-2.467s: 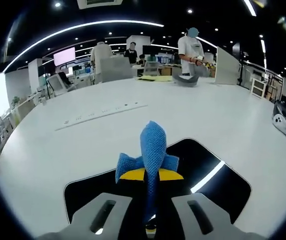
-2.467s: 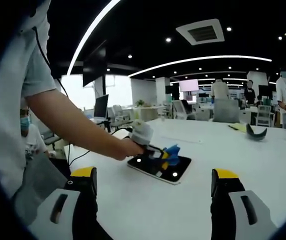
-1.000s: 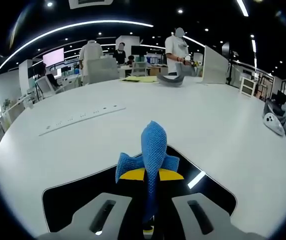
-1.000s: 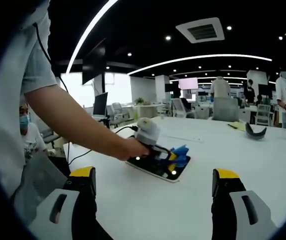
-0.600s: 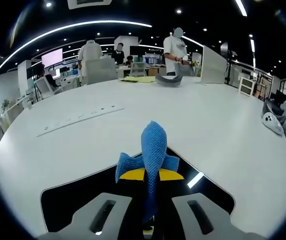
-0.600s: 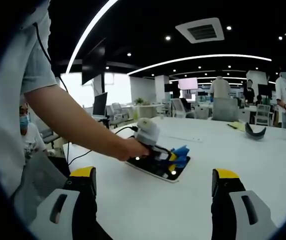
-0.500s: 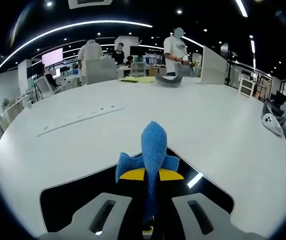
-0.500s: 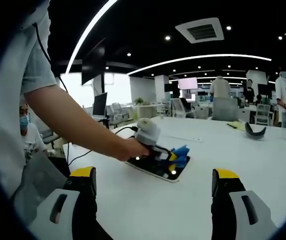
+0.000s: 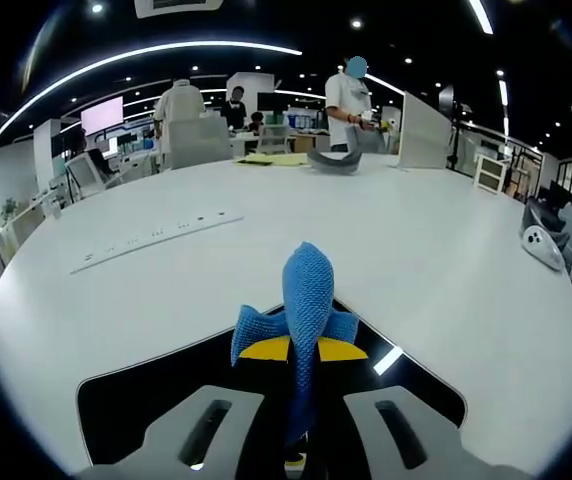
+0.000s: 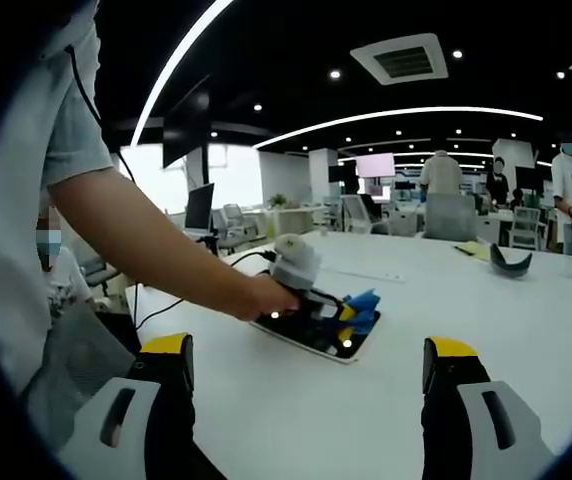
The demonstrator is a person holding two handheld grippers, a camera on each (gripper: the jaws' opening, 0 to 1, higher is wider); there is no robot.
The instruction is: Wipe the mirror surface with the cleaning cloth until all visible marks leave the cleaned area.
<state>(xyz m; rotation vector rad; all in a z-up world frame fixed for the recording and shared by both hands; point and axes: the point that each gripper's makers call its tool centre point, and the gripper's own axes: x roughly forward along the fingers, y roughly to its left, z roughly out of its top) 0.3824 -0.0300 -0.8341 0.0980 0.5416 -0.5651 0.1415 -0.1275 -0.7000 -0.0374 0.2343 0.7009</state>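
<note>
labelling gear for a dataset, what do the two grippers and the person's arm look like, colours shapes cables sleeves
The right gripper has two light grey jaws with dark oblong slots and yellow tip pads. The left gripper has the same grey slotted jaws and yellow pads; in the right gripper view a rounded pale grey housing tops it and a black cable trails back. The person's arm wears a short grey sleeve.

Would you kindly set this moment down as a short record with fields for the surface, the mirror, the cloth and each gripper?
surface: white table, broad and round-edged
mirror: dark rectangular mirror lying flat on the table, reflecting ceiling lights
cloth: blue cleaning cloth, pinched between the jaws, its free end standing above the mirror
left gripper: left gripper shut on the cloth, over the mirror, held in the person's hand
right gripper: right gripper open, jaws wide apart, holding nothing, back from the mirror
marks: none that can be made out on the mirror
</note>
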